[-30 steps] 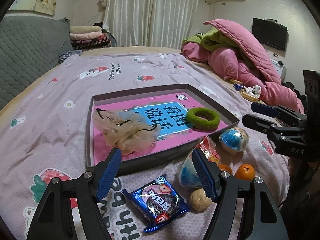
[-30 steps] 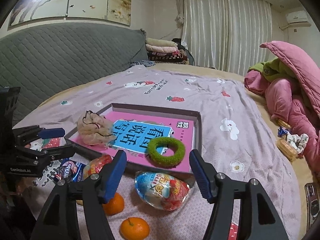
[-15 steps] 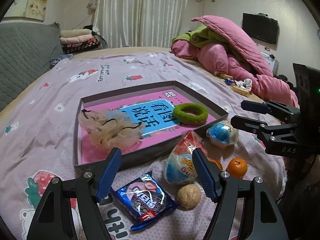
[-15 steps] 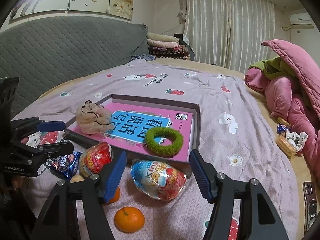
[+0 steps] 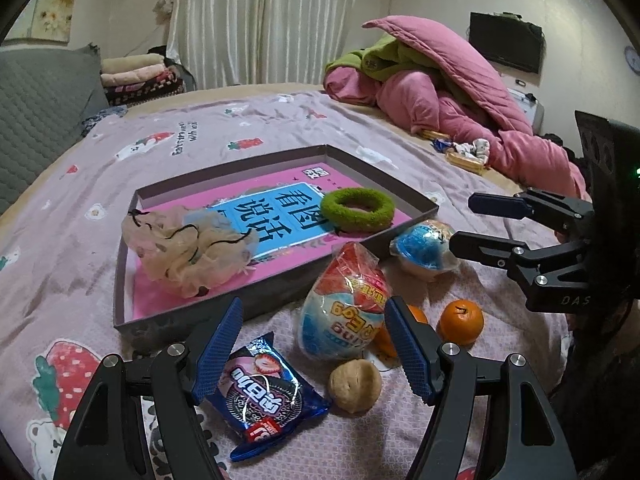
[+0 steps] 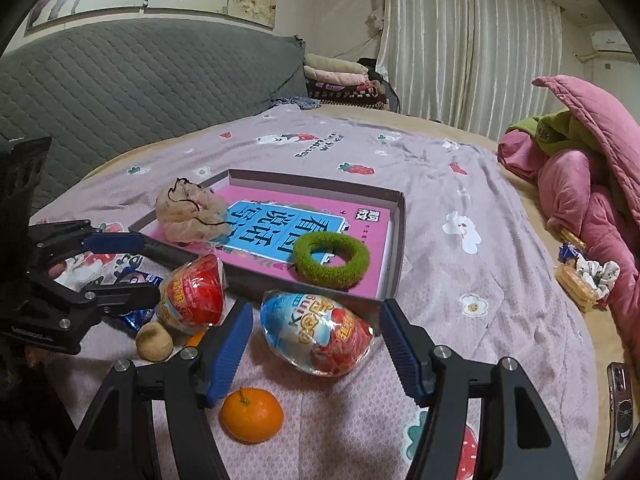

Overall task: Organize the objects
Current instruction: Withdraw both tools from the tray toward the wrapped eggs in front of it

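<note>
Two grippers, both mine, hang wide open and empty over the bed (image 5: 60, 208). Low in the left wrist frame, my left gripper (image 5: 314, 344) brackets a crinkly blue cookie packet (image 5: 266, 394), a rough walnut (image 5: 355, 385) and a foil-wrapped egg (image 5: 344, 312). Low centre of the right wrist frame, my right gripper (image 6: 316, 344) frames a second egg (image 6: 318, 334), with a mandarin (image 6: 251, 414) nearest. Both eggs look light, slick and crushable, so I judge a gentle squeeze across the widest part safest. Mid-frame sits the stiff shallow tray (image 5: 384, 182), holding a fuzzy green ring (image 5: 357, 209) and a soft net pouf (image 5: 188, 250).
</note>
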Motion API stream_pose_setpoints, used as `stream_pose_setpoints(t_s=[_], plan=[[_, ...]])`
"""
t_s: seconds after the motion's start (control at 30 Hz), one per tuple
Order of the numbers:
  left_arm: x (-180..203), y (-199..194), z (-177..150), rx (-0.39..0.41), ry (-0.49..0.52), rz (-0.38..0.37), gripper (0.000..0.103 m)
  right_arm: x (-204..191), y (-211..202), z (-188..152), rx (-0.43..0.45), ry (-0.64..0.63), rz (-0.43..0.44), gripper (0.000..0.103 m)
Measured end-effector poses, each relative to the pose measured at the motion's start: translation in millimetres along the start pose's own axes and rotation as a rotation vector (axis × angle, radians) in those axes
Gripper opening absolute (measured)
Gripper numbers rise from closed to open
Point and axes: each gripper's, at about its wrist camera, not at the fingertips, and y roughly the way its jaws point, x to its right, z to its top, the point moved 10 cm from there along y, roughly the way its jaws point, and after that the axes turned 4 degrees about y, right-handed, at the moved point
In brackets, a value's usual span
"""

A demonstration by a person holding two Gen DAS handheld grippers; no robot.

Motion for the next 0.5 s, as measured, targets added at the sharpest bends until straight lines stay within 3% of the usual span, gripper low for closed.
stream_pose_setpoints(t_s=[0.5], plan=[[8,10,-5,-0.026,0.030,-0.014,0.075,3,1,-12,-0.034,-0.007,0.005,0.069]])
